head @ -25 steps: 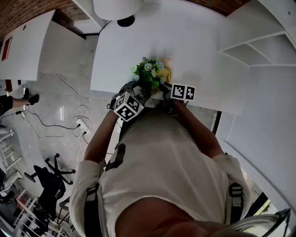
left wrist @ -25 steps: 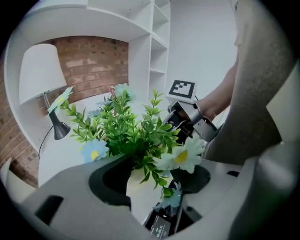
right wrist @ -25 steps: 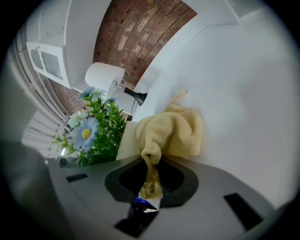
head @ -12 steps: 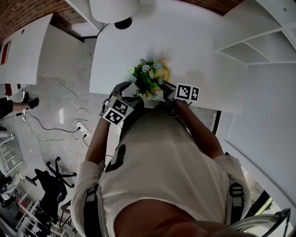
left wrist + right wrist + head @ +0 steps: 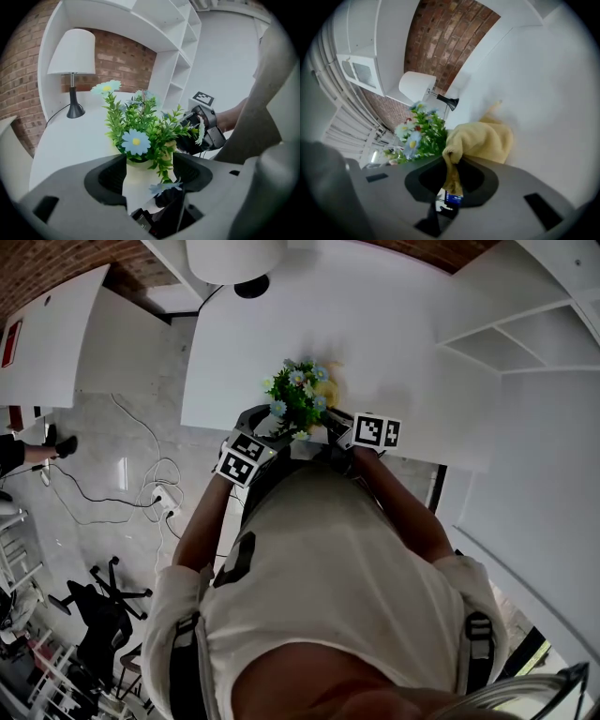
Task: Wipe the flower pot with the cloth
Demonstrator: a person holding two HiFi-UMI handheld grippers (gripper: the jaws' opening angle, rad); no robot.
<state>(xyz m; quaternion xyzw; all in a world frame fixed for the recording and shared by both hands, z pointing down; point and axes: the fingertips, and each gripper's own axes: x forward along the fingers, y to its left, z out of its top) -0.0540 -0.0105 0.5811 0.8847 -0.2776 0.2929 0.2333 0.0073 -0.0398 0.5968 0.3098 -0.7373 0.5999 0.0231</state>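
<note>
A cream flower pot [image 5: 138,176] with green leaves and blue flowers [image 5: 298,395] stands at the near edge of the white table [image 5: 394,324]. My left gripper [image 5: 150,174] reaches around it from the left. Its jaws have just been opening and stand wide on either side of the pot, with no pad clearly pressing on it. My right gripper [image 5: 452,161] is shut on a bunched yellow cloth [image 5: 480,140]. It holds the cloth just right of the plant, and the cloth [image 5: 330,388] shows behind the flowers in the head view. The right gripper [image 5: 204,133] appears beyond the leaves.
A white lamp [image 5: 72,61] with a black base stands at the table's far end. White shelves [image 5: 506,324] run along the right. The table's near edge is right under the grippers. Cables and an office chair [image 5: 108,606] lie on the floor at left.
The left gripper has rolled beside the pot, and its marker cube has shifted a little left. The right gripper with the cloth has edged slightly up along the plant.
</note>
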